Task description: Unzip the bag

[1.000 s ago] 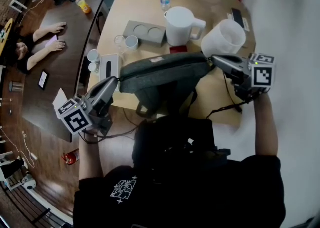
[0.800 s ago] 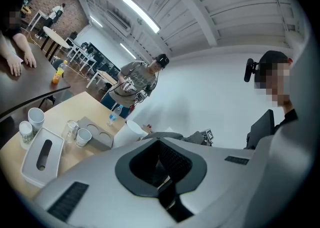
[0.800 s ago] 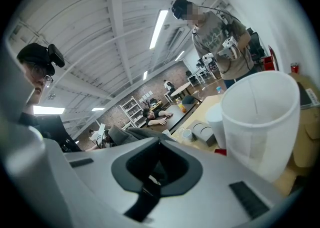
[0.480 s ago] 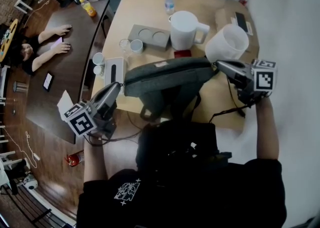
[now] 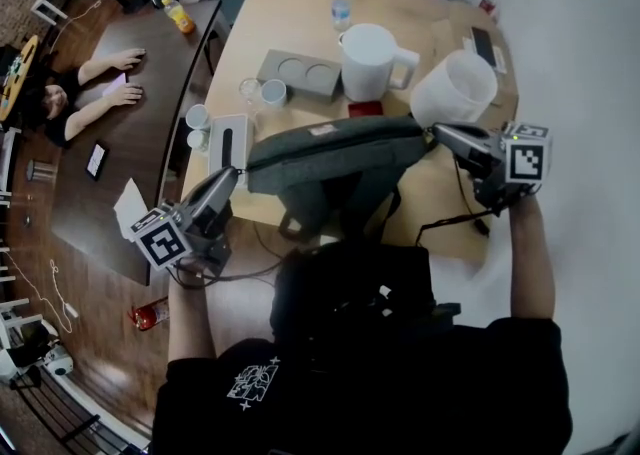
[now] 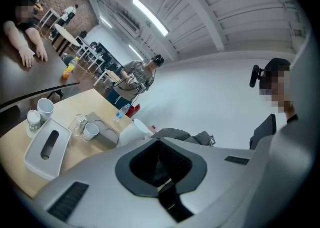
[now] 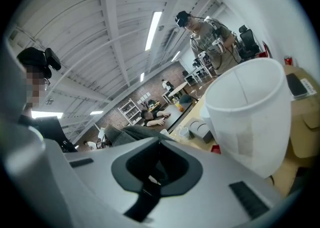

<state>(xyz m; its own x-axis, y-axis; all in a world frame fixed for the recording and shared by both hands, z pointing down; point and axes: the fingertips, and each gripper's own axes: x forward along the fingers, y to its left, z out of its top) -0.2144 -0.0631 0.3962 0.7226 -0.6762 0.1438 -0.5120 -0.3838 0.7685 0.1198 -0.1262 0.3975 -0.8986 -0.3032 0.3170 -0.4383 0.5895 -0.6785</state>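
Note:
A grey fabric bag [image 5: 335, 148] hangs stretched above the front part of the wooden table [image 5: 285, 13], with its straps dangling over the table edge. My left gripper [image 5: 232, 176] meets the bag's left end with its jaws shut on the bag. My right gripper [image 5: 437, 129] is shut on the bag's right end. Which part of the bag each pinches is hidden by the jaws. In the left gripper view the bag [image 6: 180, 134] shows just past the closed tips [image 6: 159, 142]. The right gripper view shows the bag [image 7: 127, 133] beyond its closed tips [image 7: 159, 144].
Behind the bag stand a white pitcher [image 5: 372, 61], a white bucket [image 5: 455, 86], a grey cup tray [image 5: 297, 71], a water bottle [image 5: 341, 3], a tissue box [image 5: 227, 138] and cups [image 5: 196, 118]. A person's hands [image 5: 120, 78] rest on the dark table at the left.
My left gripper has sunk slightly with the bag's left end. The right gripper has held its place, and both stay shut.

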